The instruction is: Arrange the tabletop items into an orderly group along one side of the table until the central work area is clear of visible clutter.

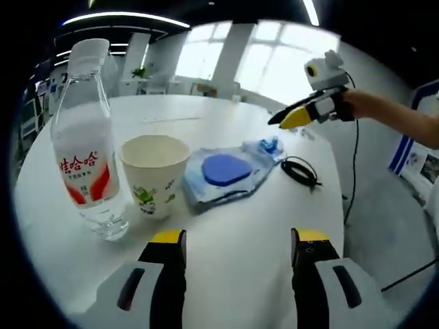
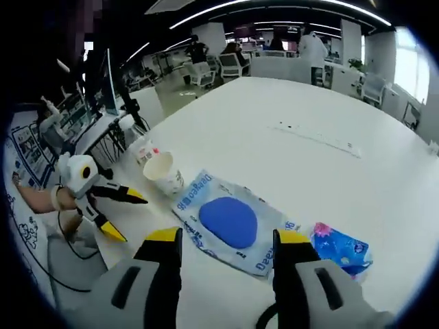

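- Tabletop items sit grouped on the white counter point(image 1: 240, 226): water bottle point(image 1: 88, 147), paper cup point(image 1: 155, 174), clear pouch point(image 1: 230, 173) w/ a blue disc point(image 1: 226, 168) inside, small blue floral packet point(image 1: 269, 145), black cable coil point(image 1: 300, 171).
- Left gripper view: bottle upright at left, red-and-white label, just beside the cup; can't tell if touching. Cup upright, open, green print on its side.
- Pouch lies flat just right of the cup, its near corner at the cup's base. Floral packet at the pouch's far corner. Cable coil near the counter's right edge, apart from the pouch.
- Left gripper point(image 1: 239, 240): fingers wide apart, yellow tips, nothing between them, low over bare counter in front of cup & pouch.
- Right gripper point(image 1: 291, 118) seen upper right in this view, held by a hand point(image 1: 363, 104), above the counter beyond the cable; its fingers look nearly closed, nothing seen in them.
- Right gripper view: right gripper point(image 2: 228, 241) fingers look spread apart here, empty, hanging over the pouch point(image 2: 230, 223) & blue disc point(image 2: 228, 221).
- Same view: cup point(image 2: 162, 173) left of the pouch, bottle cap and label point(image 2: 144, 152) just behind the cup, floral packet point(image 2: 341, 248) at the pouch's right end.
- Left gripper point(image 2: 122, 214) at left, fingers splayed open, empty, off the counter's point(image 2: 309, 164) edge.
- Far side of counter: long white strip point(image 2: 319, 138). Office chairs & people in background.
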A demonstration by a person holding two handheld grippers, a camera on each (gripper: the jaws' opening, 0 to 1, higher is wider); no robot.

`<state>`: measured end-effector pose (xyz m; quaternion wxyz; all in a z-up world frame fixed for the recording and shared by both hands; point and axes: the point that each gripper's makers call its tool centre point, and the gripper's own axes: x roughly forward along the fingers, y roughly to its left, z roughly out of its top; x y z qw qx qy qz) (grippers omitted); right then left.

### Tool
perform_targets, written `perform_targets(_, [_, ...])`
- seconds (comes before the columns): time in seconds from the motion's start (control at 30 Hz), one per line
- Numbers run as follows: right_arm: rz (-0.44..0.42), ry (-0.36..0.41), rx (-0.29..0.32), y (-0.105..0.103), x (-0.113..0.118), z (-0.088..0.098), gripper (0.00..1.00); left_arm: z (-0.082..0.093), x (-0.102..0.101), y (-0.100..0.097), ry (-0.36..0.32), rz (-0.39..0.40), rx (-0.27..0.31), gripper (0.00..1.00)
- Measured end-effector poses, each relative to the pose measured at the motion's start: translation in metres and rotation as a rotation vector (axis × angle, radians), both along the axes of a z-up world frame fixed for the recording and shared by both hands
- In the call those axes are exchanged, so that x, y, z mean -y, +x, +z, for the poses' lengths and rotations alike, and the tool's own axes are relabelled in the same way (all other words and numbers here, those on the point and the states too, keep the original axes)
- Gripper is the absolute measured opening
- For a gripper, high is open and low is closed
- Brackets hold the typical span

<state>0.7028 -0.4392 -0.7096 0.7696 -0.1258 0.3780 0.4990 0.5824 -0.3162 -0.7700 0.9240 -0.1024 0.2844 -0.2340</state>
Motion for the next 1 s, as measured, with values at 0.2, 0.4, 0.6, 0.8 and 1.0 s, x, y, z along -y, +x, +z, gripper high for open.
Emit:
perform_targets(0.2, [-0.050,0.007,-0.014,-0.001,0.020,-0.001,0.51,0.006,0.001,0.006,-0.007,0.040,-0.020,0.60])
perform_targets(0.4, [-0.068,0.023,-0.027,-0.002,0.029,-0.006,0.51,0.008,0.002,0.011,-0.007,0.079,-0.029,0.60])
perform_targets(0.6, [-0.078,0.024,-0.043,-0.002,0.037,-0.020,0.46,0.007,0.006,0.019,-0.001,0.101,-0.027,0.58])
perform_targets(0.8, [-0.104,0.039,-0.078,0.003,0.041,-0.033,0.37,0.001,0.009,0.028,0.005,0.138,-0.051,0.58])
perform_targets(1.0, [-0.132,0.043,-0.127,0.011,0.041,-0.051,0.33,-0.002,0.013,0.037,0.020,0.161,-0.057,0.58])
